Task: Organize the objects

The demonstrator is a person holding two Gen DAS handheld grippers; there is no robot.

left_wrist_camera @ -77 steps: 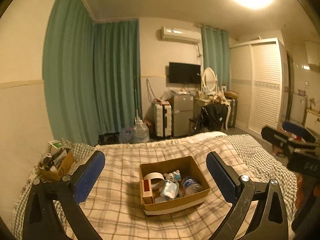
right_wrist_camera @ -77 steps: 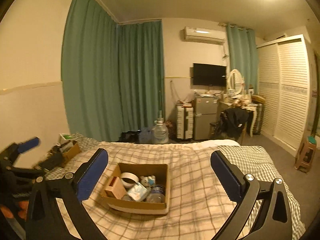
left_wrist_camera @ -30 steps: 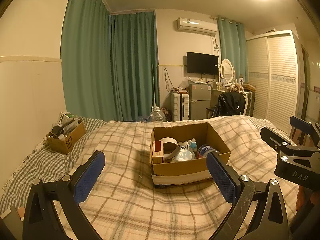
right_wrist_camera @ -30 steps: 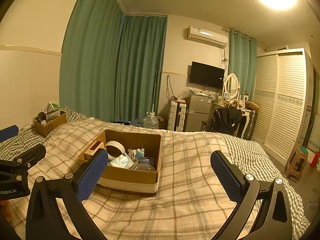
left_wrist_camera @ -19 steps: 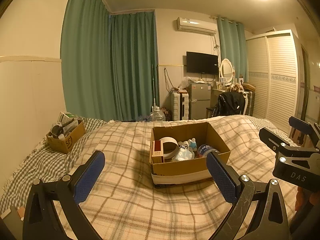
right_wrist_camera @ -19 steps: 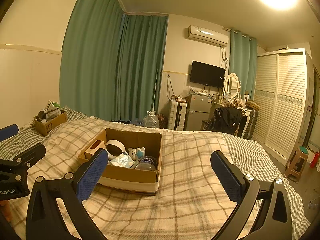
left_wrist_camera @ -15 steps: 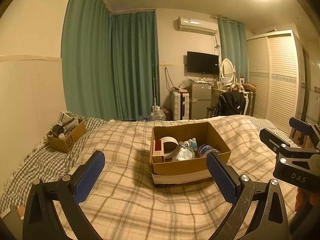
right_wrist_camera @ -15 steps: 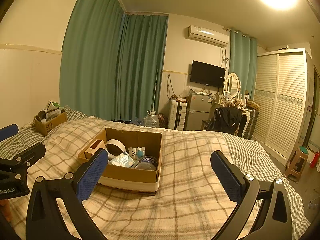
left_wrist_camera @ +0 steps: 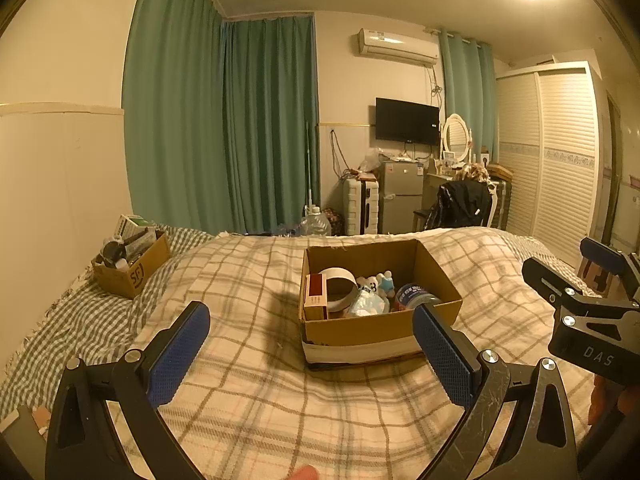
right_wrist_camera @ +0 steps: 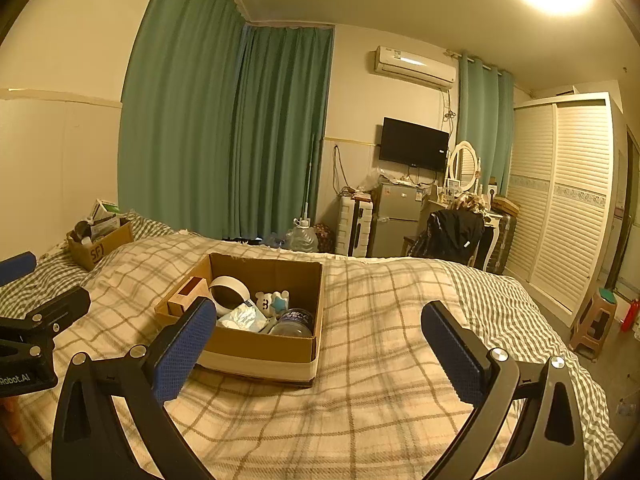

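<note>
An open cardboard box (left_wrist_camera: 372, 330) (right_wrist_camera: 256, 346) sits mid-bed on the plaid blanket. Inside lie a white tape roll (left_wrist_camera: 340, 286) (right_wrist_camera: 230, 293), a red-and-white carton (left_wrist_camera: 315, 298), a crumpled tissue pack (left_wrist_camera: 366, 304) (right_wrist_camera: 242, 318), a small toy bear (right_wrist_camera: 272, 300) and a jar with a blue label (left_wrist_camera: 416, 294) (right_wrist_camera: 294, 320). My left gripper (left_wrist_camera: 310, 344) is open, hovering just short of the box. My right gripper (right_wrist_camera: 316, 344) is open too, near the box's right front corner. Neither holds anything. Each gripper shows at the edge of the other's view.
A second, smaller cardboard box (left_wrist_camera: 132, 266) (right_wrist_camera: 100, 246) full of items rests at the bed's far left by the wall. Beyond the bed stand green curtains, a suitcase (left_wrist_camera: 360, 206), a small fridge, a chair with a dark jacket and a wardrobe. A stool (right_wrist_camera: 596, 318) stands on the right floor.
Over 2.6 s both grippers dropped lower and came closer to the box, which now looks larger. In the last second almost nothing has moved.
</note>
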